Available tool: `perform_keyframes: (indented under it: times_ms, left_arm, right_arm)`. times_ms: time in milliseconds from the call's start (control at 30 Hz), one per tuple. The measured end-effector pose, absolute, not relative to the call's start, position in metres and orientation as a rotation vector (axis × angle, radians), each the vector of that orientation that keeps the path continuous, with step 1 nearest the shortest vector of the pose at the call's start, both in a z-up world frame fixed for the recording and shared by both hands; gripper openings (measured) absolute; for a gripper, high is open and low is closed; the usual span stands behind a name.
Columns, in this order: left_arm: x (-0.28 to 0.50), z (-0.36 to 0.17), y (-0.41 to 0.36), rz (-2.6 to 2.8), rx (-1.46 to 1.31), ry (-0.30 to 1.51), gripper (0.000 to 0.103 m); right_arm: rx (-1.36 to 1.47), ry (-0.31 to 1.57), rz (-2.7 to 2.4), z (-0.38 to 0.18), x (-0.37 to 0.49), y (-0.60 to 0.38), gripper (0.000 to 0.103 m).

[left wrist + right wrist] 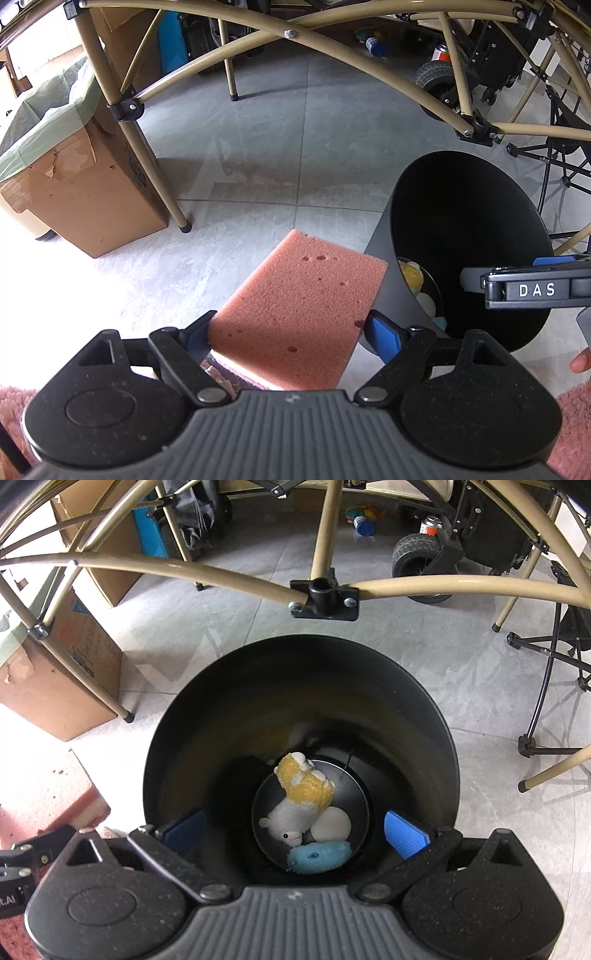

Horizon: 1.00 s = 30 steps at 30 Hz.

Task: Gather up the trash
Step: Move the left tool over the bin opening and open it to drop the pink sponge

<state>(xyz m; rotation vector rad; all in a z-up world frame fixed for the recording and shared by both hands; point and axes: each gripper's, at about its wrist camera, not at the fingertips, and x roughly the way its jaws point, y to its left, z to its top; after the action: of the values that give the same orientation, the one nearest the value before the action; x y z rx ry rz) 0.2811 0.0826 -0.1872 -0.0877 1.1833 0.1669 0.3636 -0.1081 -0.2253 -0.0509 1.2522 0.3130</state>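
My left gripper (pixel 286 326) is shut on a pink sponge (pixel 299 314) and holds it above the floor, just left of a black bin (pixel 384 236). My right gripper (pixel 295 827) is open and empty, right over the mouth of the bin (pixel 177 716); it also shows in the left wrist view (pixel 524 288). At the bin's bottom lie a yellow and white plush toy (pixel 299 794), a white round thing (pixel 330 825) and a blue plush thing (pixel 319 856). The sponge's edge shows at the left of the right wrist view (pixel 48 794).
Tan table legs and cross tubes (pixel 147 155) arch overhead and around the bin. A cardboard box with a green liner (pixel 74 192) stands to the left. A wheeled cart (pixel 417 554), cans (pixel 364 522) and a black folding stand (pixel 554 694) lie beyond. The floor is grey tile.
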Motion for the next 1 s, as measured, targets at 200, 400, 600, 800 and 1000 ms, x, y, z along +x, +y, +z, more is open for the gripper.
perform_keyframes:
  times_ms: [200, 400, 600, 800, 1000]
  left_arm:
    - [0.279, -0.181, 0.078, 0.158, -0.082, 1.169, 0.085]
    - [0.28, -0.175, 0.067, 0.136, -0.068, 1.149, 0.085]
    - [0.282, -0.17, 0.054, 0.111, -0.049, 1.132, 0.085]
    - [0.284, -0.165, 0.037, 0.078, -0.022, 1.116, 0.085]
    - [0.284, -0.158, 0.017, 0.038, 0.001, 1.098, 0.085]
  right_arm:
    - [-0.038, 1.23, 0.307, -0.219, 0.361, -0.115, 0.103]
    - [-0.015, 1.198, 0.294, -0.208, 0.357, -0.127, 0.103]
    - [0.011, 1.162, 0.266, -0.196, 0.352, -0.145, 0.103]
    - [0.053, 1.127, 0.221, -0.184, 0.347, -0.174, 0.103]
    - [0.109, 1.098, 0.172, -0.176, 0.341, -0.204, 0.103]
